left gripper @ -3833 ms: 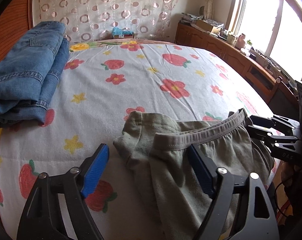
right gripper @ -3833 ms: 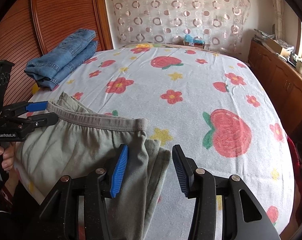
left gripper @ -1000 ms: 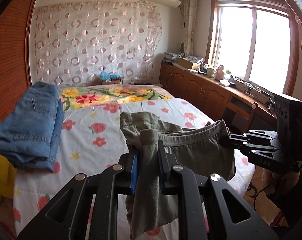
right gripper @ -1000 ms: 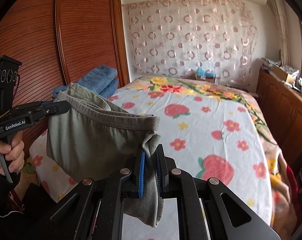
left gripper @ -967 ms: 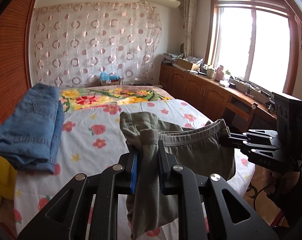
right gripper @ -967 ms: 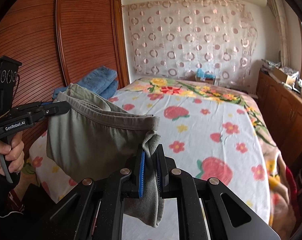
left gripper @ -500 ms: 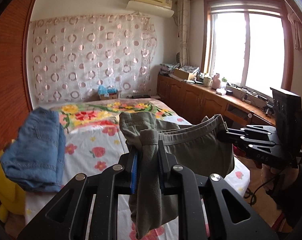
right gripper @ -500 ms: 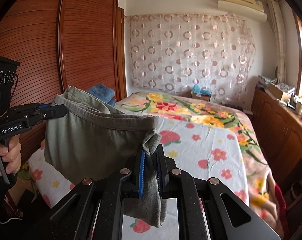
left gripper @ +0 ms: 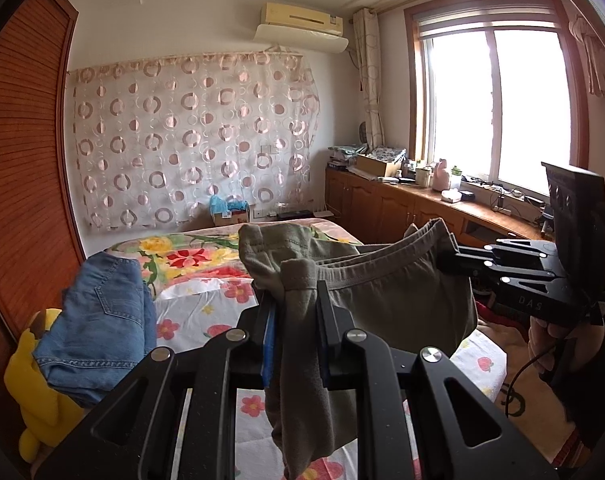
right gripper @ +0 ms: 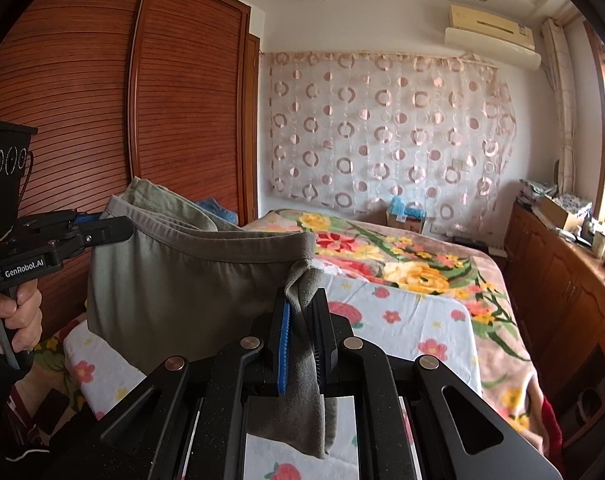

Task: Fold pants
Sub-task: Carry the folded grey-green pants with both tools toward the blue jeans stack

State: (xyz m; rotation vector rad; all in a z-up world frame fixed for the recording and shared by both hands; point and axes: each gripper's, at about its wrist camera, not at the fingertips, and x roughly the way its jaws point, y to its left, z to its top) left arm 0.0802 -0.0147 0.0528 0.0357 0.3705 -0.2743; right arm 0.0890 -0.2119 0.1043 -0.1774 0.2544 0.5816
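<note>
We are holding the grey-green pants aloft by the waistband, left tongs and right tongs each pinching a corner, and lowering them evenly toward the bed at 12 o'clock (waistband kept taut) should lay them flat.

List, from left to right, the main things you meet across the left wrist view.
Yellow plush toy → folded jeans → left gripper pinching the grey-green pants → right gripper at the waistband.

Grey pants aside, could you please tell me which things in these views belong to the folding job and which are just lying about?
Part of the job:
- grey pants, held up by the waistband
- left gripper, shut on them
- right gripper, shut on them
- bed, below them

Just lying about:
- folded jeans
- yellow plush toy
- clutter on the window cabinet
</note>
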